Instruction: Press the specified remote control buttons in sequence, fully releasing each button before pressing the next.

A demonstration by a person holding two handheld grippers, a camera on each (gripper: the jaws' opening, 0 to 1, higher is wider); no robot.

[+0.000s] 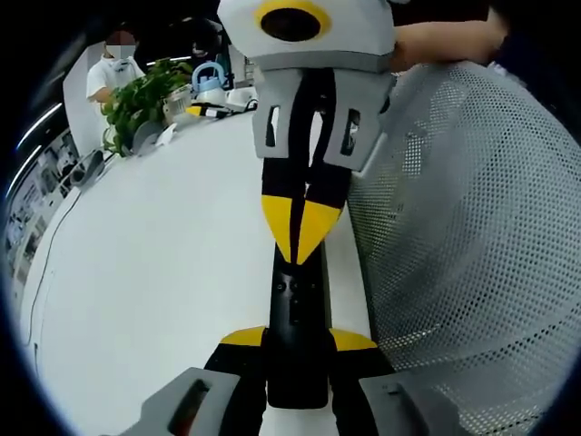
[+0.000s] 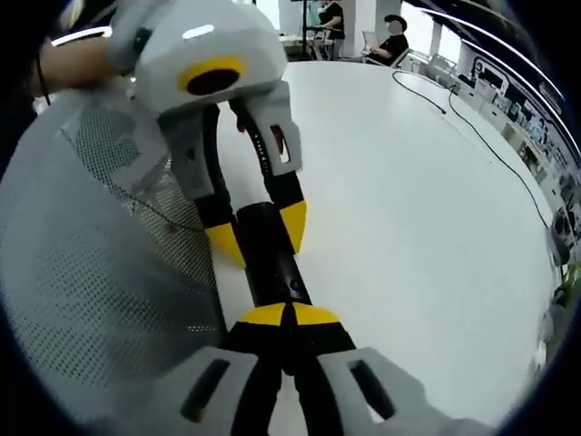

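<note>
An open-plan office is seen around a long white tabletop (image 1: 154, 272), smooth and matte, with a leafy potted plant (image 1: 141, 95) and small clutter at its far end, where a person in white (image 1: 111, 73) stands; in the right gripper view, a dark cable (image 2: 463, 118) trails across the tabletop and two people in dark clothes (image 2: 392, 41) are seated beyond it. A grey mesh chair back (image 1: 472, 236), perforated and curved, is set just beside the tabletop edge.

The remote control (image 1: 297, 336), a slim black bar with small buttons (too small to tell apart), is held along that edge. It is gripped at its near end by the left gripper (image 1: 298, 338), whose yellow-tipped fingers (image 1: 243, 338) are pinched against its two sides. The right gripper (image 2: 288, 316) is brought in from the opposite end, its fingers pressed together into one blunt point that sits on the remote's upper face.

The step in hand is judged to be a button press, with the closed tip used as a stylus. Whether the button is fully depressed cannot be told. Next, a clean lift off the face would be called for, then a small shift along the bar to the following button, while the left grip is kept steady.
</note>
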